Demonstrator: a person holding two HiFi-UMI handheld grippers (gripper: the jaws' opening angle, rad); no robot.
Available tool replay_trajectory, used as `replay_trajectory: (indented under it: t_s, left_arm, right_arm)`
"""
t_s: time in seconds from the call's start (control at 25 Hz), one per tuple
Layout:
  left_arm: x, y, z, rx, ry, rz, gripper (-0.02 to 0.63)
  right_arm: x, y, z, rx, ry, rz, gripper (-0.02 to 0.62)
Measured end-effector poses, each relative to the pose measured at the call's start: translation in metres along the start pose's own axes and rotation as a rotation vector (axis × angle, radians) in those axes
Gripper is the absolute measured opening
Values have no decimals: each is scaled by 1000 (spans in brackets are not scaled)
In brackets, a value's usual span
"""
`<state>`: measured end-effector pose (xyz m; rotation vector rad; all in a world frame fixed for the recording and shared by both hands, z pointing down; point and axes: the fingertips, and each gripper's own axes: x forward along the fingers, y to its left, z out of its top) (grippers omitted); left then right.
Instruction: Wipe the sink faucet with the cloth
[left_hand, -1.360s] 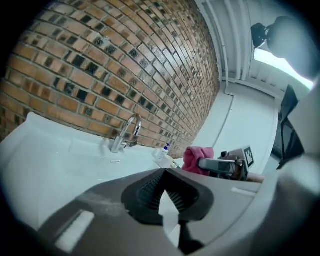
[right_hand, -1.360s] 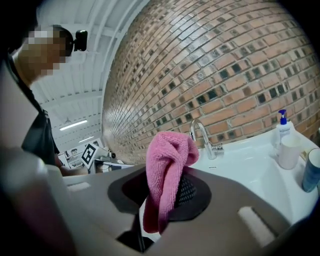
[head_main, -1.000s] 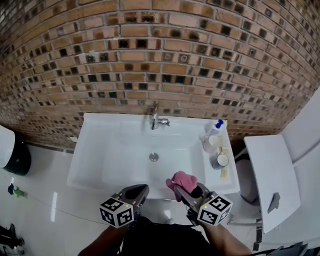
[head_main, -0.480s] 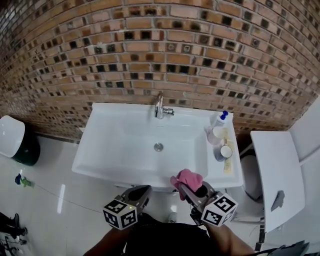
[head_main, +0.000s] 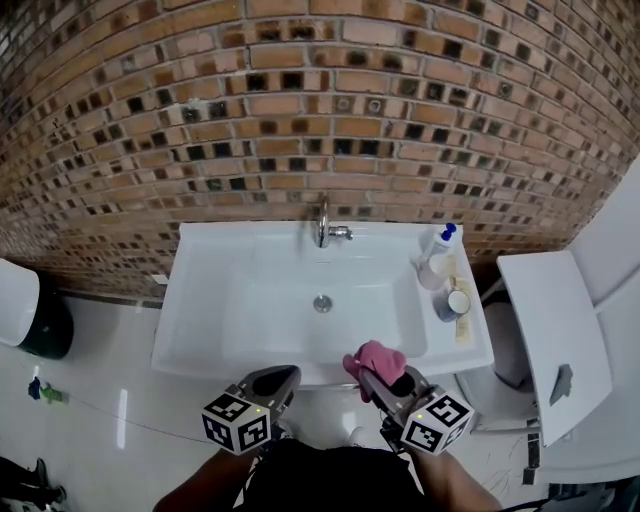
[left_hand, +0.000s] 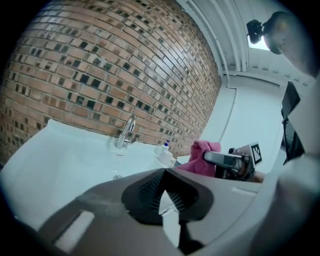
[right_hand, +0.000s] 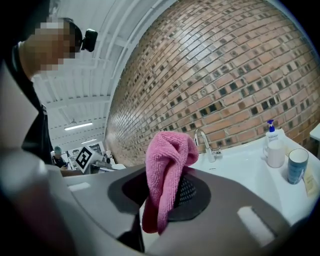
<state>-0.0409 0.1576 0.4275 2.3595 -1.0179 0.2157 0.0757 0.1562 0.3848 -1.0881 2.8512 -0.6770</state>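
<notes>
**Cloth is ready, faucet not yet touched**

The right tool (head_main: 374, 378) is closed on the pink cloth (head_main: 375, 357), which hangs folded from its jaws just in front of the sink (head_main: 200, 310). The cloth is well apart from the faucet (head_main: 324, 226) at the sink's back edge. The left tool (head_main: 274, 382) is closed on nothing, also at the sink's front. I think only one fold is pinched, so hard rubbing may pull the cloth out. A wide sweep may knock over the soap bottle (head_main: 436, 262) and cup (head_main: 451, 303) on the sink's right ledge.
</notes>
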Motion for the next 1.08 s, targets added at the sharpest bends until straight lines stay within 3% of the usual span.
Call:
replay_trajectory:
  t_s: [0.36,1.08]
  left_arm:
    - [-8,17,10,25,12,-29,6]
    - [-2,17,1,-14,-11,4,6]
  right_arm:
    - [15,8,-11,-4,18,-52,80]
    - [18,4,-10,-30,47,-3,80]
